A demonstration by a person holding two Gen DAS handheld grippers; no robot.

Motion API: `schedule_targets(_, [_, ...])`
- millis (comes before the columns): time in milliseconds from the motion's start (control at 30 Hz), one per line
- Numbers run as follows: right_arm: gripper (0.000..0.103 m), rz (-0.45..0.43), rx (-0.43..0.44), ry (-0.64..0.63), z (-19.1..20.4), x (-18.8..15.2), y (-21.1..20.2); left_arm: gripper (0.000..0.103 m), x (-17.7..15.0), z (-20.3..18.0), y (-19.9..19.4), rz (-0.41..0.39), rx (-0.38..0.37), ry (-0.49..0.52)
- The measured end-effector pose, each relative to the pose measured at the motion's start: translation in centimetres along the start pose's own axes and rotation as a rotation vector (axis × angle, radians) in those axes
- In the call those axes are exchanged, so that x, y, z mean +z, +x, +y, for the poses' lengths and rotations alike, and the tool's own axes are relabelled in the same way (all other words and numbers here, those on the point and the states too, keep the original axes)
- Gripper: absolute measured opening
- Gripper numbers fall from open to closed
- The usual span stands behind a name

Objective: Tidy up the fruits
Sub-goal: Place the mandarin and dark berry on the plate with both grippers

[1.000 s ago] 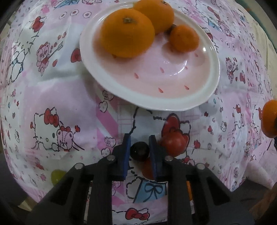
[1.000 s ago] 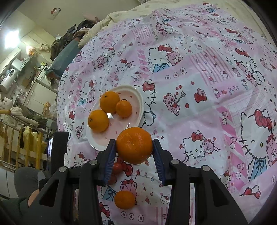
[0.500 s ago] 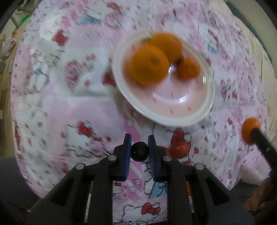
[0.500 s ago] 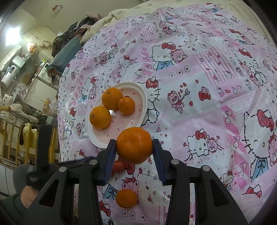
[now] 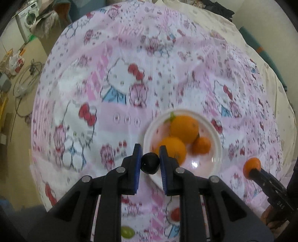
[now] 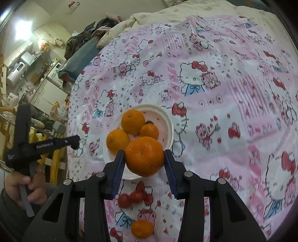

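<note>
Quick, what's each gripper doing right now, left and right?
Left gripper: shut on a small dark round fruit.
Right gripper: shut on a large orange.

A pink cartoon-print cloth [image 6: 214, 78] covers the surface, with a cream quilt [image 6: 167, 14] at its far edge. Far left in the right wrist view, a bright ceiling light [image 6: 22, 29] shines over white cabinets [image 6: 46, 93] and a heap of clothes [image 6: 87, 35]. In the left wrist view, a washing machine [image 5: 28, 20] stands far left on a beige floor [image 5: 20, 115] strewn with cables [image 5: 28, 78].
</note>
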State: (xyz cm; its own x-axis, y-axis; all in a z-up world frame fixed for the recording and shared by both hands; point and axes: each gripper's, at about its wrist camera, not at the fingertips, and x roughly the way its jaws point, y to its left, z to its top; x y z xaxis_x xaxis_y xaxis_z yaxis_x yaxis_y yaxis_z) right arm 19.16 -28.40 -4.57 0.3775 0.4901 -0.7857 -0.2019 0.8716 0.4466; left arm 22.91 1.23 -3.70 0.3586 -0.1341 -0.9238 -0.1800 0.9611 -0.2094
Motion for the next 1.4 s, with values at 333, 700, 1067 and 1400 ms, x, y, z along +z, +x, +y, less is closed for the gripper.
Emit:
schedule_targets(333, [0.044,0.059,-0.018,-0.052,-0.3,4.3,5.0,0.016,3.0,-1.9,5.7,0.02,0.004,0.014])
schedule_targets(700, [0.044,0.123,0.013,-0.051,-1.3,6.9,11.6,0.016,3.2,-1.5,9.9,0.079,-0.042,-0.065])
schedule_targets(1067, [0.046,0.168,0.034,-0.051,-1.5,7.0,14.1,0.017,3.2,-1.9,10.7,0.096,-0.036,-0.055])
schedule_targets(1400, [0.057,0.17,0.067,-0.043,-1.6,7.0,13.9,0.025,3.0,-2.1,10.7,0.101,-0.025,-0.035])
